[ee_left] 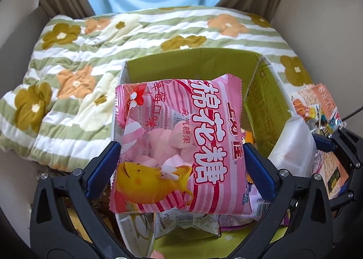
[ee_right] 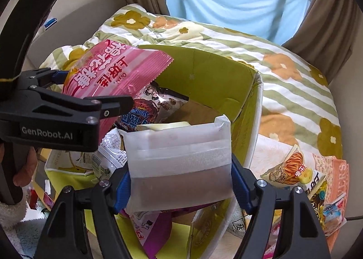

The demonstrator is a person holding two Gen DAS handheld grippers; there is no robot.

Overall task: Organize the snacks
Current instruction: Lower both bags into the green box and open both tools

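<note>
A pink marshmallow bag (ee_left: 179,143) hangs flat over the open green cardboard box (ee_left: 192,66). It lies between the blue pads of my left gripper (ee_left: 181,145), whose jaws stand wide at the bag's edges without squeezing it. In the right wrist view the same pink marshmallow bag (ee_right: 109,71) tilts above the green cardboard box (ee_right: 211,71) inside the left gripper (ee_right: 95,89). My right gripper (ee_right: 179,168) is shut on a white frosted pouch (ee_right: 179,159), held over the box's near right side. The white frosted pouch (ee_left: 292,143) also shows at the right of the left wrist view.
The box holds several snack packs, among them a chocolate cookie bag (ee_right: 156,100). It stands on a striped floral quilt (ee_left: 74,66). More snack packets (ee_right: 301,175) lie on the quilt to the box's right. Brown curtains (ee_right: 317,16) hang behind, and a hand (ee_right: 25,173) grips the left handle.
</note>
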